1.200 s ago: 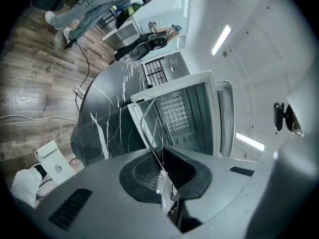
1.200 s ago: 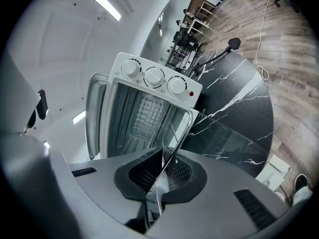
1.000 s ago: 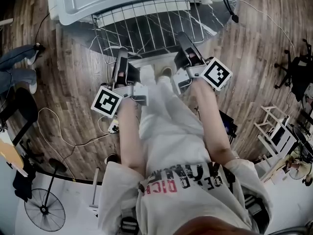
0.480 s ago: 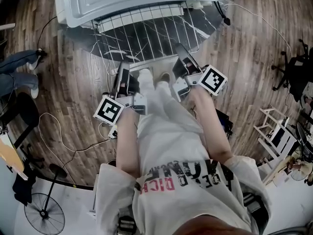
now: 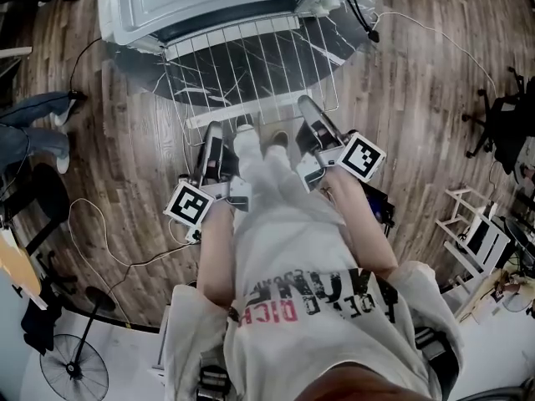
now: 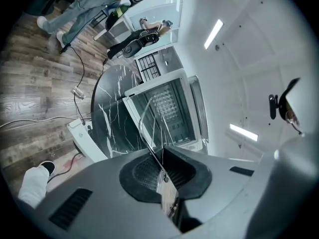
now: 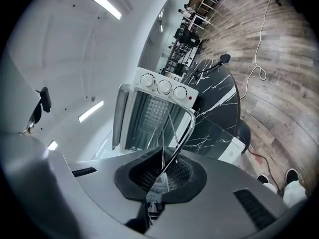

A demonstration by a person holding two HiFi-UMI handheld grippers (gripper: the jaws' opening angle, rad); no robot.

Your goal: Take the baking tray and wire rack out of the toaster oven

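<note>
Fingers of both grippers are shut tight on the front edge of the rack (image 5: 251, 65), one near each corner. The left gripper (image 5: 211, 129) holds the left end of that edge. In the left gripper view the thin frame wire runs straight in between the pressed fingers, with no gap beside it. The right gripper (image 5: 303, 103) holds the right end in the same way, and its own view shows the rounded corner wire pinched between closed fingers.

The rack lies roughly level, drawn most of the way out. Its rear end sits at the open front of the oven (image 5: 217, 2), its middle spans the counter (image 5: 343, 40), and its front edge stands out past the counter's rim. The oven is white and sits on the far part of the dark, white-veined counter. Three knobs (image 7: 164, 87) show on its panel in the right gripper view.

Each gripper carries a marker cube, the left cube (image 5: 188, 205) and the right cube (image 5: 361, 157), both just in front of the person's bare forearms. The person stands close to the counter in white trousers (image 5: 276, 190).

The floor (image 5: 418, 82) is wood plank with cables lying across it. A fan (image 5: 75, 362) stands at the lower left and a chair (image 5: 501, 119) at the right.
</note>
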